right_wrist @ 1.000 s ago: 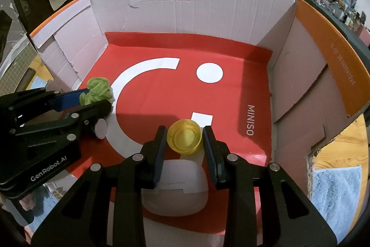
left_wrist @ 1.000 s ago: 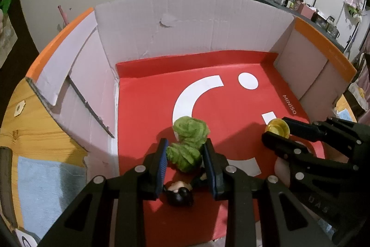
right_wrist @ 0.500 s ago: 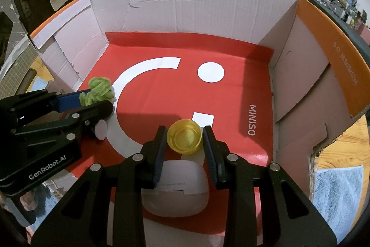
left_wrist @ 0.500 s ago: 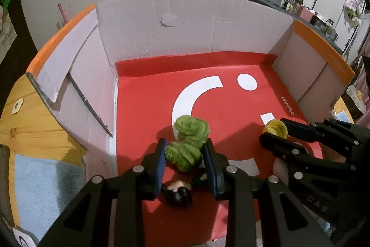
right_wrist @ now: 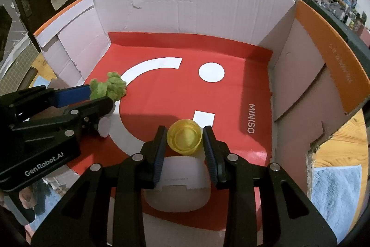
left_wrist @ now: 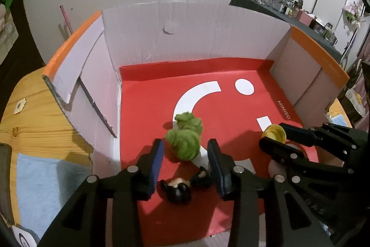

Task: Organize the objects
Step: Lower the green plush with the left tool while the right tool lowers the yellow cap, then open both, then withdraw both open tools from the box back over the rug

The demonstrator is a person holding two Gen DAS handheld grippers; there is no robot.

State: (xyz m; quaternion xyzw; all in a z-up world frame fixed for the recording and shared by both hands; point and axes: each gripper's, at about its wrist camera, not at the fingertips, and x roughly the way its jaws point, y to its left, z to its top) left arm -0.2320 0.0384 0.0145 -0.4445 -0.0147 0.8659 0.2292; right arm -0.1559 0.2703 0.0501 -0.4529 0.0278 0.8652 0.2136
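Observation:
A green fuzzy toy (left_wrist: 185,138) lies on the red floor of a cardboard box (left_wrist: 208,38). My left gripper (left_wrist: 185,152) is open, with gaps on both sides of the toy. The toy also shows in the right wrist view (right_wrist: 108,88) at the left gripper's tip. A small black-haired figure (left_wrist: 178,189) lies under the left gripper. My right gripper (right_wrist: 184,139) is shut on a yellow cup (right_wrist: 184,138), low over the red floor; the cup shows in the left wrist view (left_wrist: 274,132) too.
The box has white walls and orange flap edges (right_wrist: 328,43). A white rounded object (right_wrist: 178,186) lies beneath the right gripper. A wooden table (left_wrist: 30,122) with blue cloth (left_wrist: 46,189) lies outside the box on the left.
My left gripper has opened and let go of the green toy, which now rests on the box floor. The right gripper still holds the yellow cup in about the same place.

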